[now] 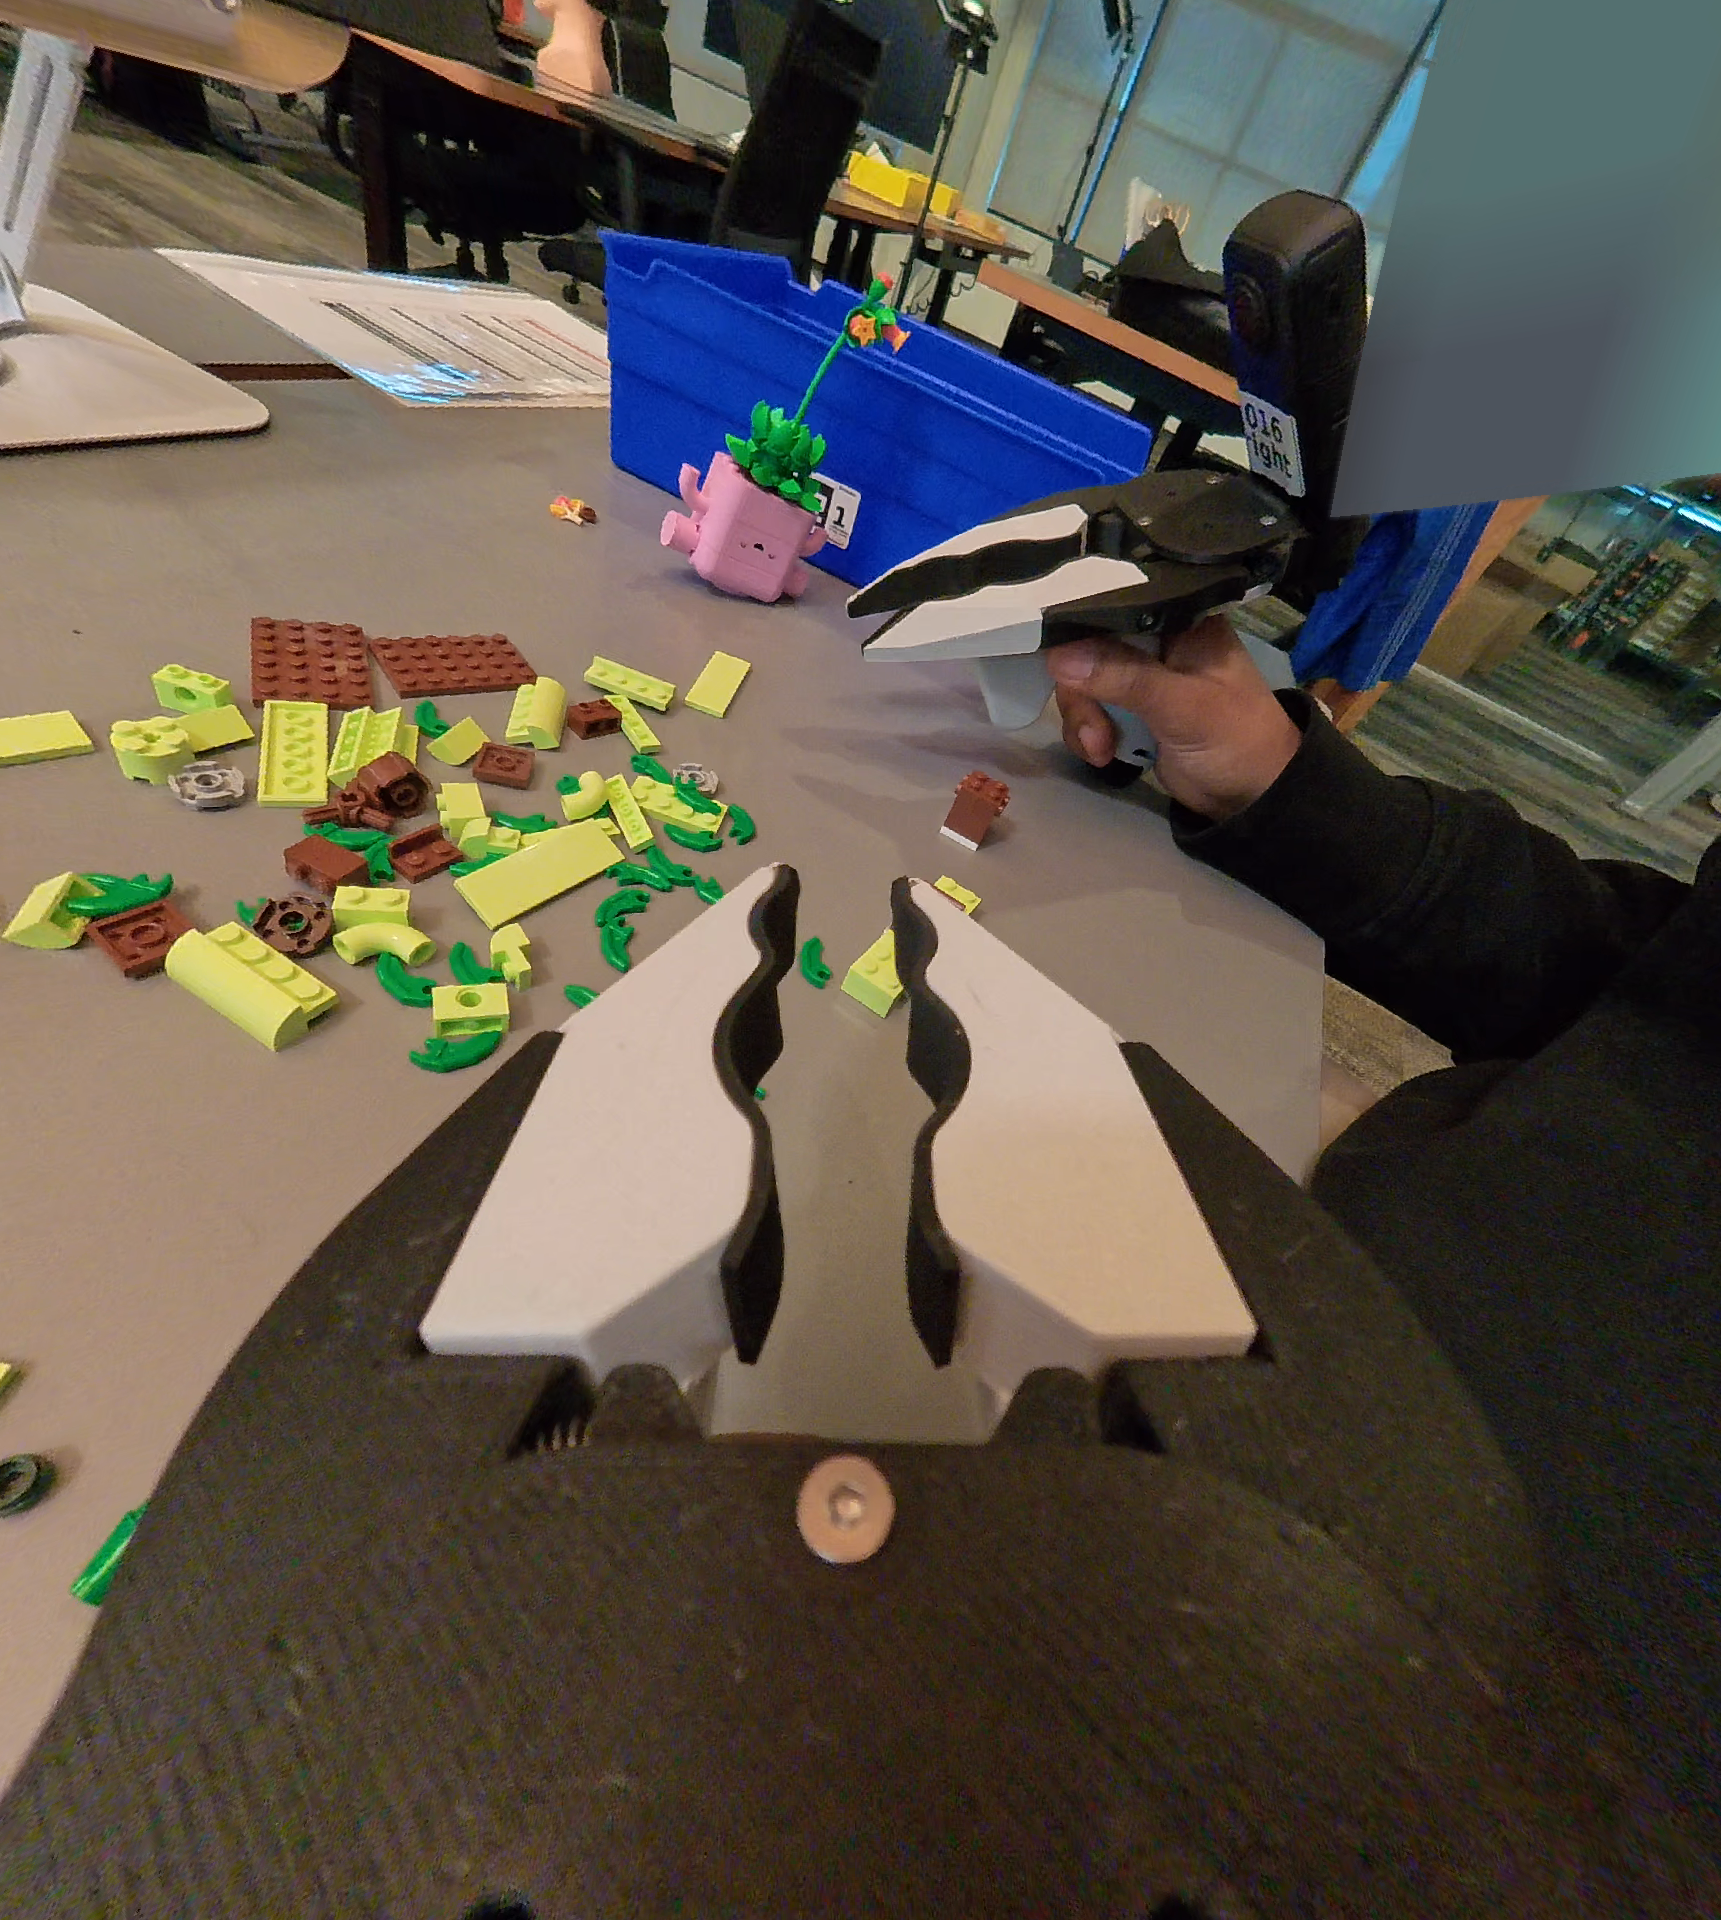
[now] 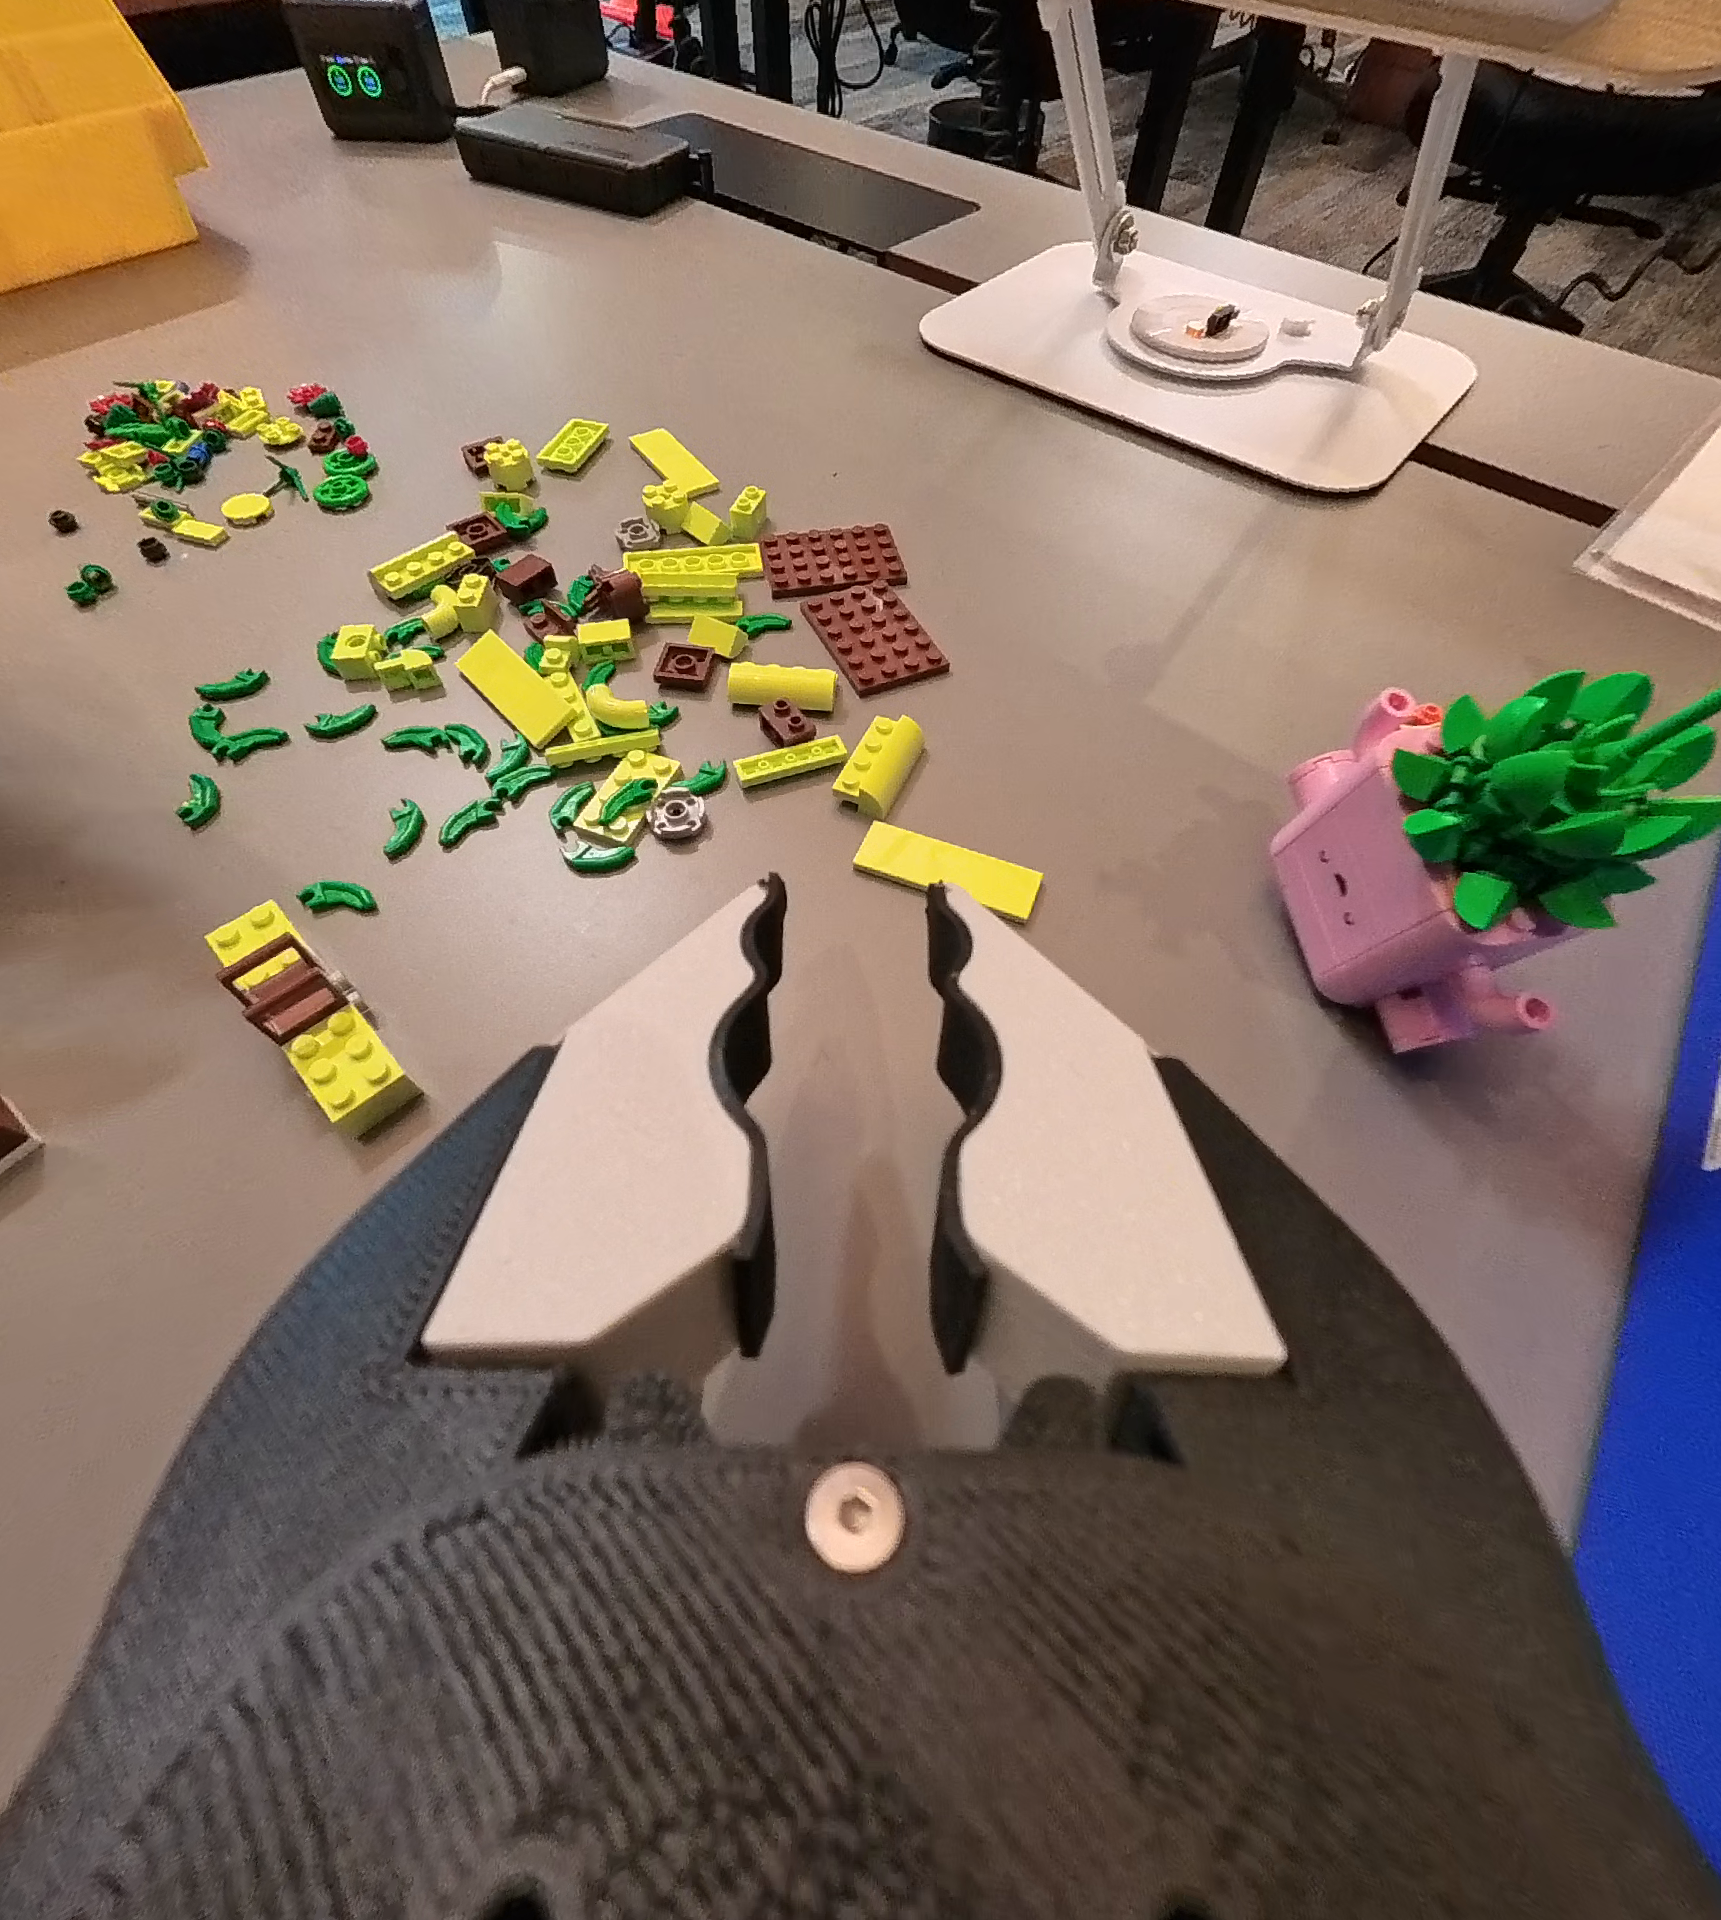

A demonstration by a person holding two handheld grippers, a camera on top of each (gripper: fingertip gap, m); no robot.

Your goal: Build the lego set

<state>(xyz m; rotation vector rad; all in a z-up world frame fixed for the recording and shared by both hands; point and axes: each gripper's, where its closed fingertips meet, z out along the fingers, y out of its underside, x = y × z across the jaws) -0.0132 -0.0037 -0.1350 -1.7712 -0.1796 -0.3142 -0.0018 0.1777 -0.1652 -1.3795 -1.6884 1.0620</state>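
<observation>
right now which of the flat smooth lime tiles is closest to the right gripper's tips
The long lime tile lying alone just ahead of the right gripper, partly behind its right fingertip. The other smooth lime tiles sit farther off, within the loose brick pile.

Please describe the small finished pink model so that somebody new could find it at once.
Find the blue bin at the table's edge. Right beside it stands the pink pot model, a pink block with a tiny face and green leaves on top. Unlike the loose bricks nearby, it is already assembled.
</observation>
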